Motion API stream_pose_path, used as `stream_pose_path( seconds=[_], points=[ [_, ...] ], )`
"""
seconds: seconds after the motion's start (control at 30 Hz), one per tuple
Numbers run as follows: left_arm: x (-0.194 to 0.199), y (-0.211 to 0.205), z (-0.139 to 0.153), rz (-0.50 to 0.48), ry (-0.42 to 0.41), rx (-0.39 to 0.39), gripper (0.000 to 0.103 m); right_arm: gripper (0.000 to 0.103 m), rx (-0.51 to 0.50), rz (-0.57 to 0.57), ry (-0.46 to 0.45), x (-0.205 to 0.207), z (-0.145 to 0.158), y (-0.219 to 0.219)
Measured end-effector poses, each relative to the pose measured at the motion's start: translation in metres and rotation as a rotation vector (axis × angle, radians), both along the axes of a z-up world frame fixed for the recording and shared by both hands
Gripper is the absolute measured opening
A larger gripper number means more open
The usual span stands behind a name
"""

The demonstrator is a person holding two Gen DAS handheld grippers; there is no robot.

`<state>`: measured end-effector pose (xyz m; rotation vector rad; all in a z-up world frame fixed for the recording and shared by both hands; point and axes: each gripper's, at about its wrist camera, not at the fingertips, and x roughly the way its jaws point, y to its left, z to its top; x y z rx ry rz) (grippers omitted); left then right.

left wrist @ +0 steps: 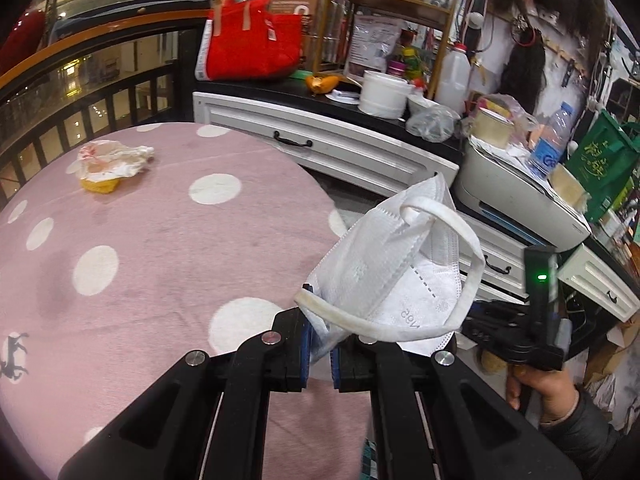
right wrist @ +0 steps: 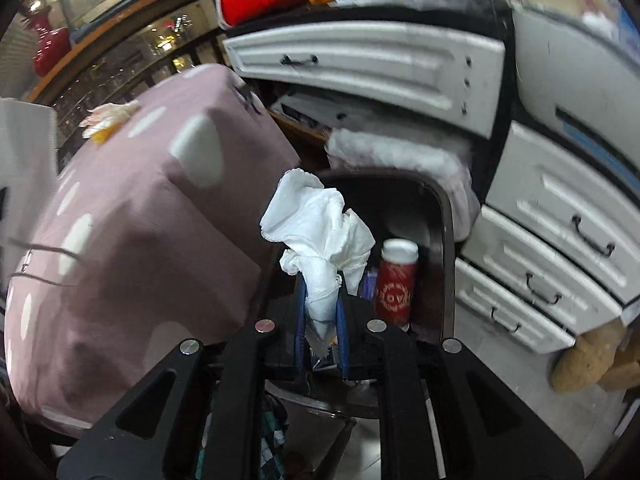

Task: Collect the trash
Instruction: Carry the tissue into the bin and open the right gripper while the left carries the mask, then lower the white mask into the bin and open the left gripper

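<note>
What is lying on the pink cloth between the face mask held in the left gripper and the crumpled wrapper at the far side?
Nothing: in the left wrist view, the dotted pink cloth is bare between the face mask and the crumpled wrapper.

Indoor light, fairly bright and even, soft shadows only. Left wrist view is sharp; small bright spots glint in the far-left glass railing. Right wrist view is smeared, probably motion blur, worst on the drawers. Heavy fisheye bending, black corners.
</note>
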<state>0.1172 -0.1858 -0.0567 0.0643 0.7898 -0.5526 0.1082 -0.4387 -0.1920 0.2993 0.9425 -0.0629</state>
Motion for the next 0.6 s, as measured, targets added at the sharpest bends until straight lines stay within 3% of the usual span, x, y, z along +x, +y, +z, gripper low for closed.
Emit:
stream_pose_path(
  seconds=[0.1, 0.17, 0.2, 0.33, 0.43, 0.6],
  points=[
    [-0.003, -0.015, -0.005, -0.025, 0.012, 0.014, 0.008, 0.026, 0.035, -0.031, 0.057, 0.004, -0.026, -0.009],
    [-0.005, -0.024, -0.009, -0.039, 0.022, 0.020, 0.008, 0.060, 0.068, -0.069, 0.087, 0.002, -0.041, -0.017],
    [-0.006, -0.030, -0.012, -0.051, 0.029, 0.026, 0.008, 0.064, 0.084, -0.082, 0.084, 0.000, -0.044, -0.020],
    [-0.011, -0.050, -0.020, -0.087, 0.033, 0.056, 0.008, 0.066, 0.093, -0.120, 0.070, -0.013, -0.044, -0.029],
    [-0.013, -0.067, -0.031, -0.121, 0.054, 0.076, 0.008, 0.073, 0.071, -0.167, 0.053, -0.026, -0.037, -0.040],
    [-0.017, -0.099, -0.050, -0.189, 0.077, 0.132, 0.008, 0.074, 0.004, -0.258, 0.030, -0.048, -0.023, -0.067]
  ],
)
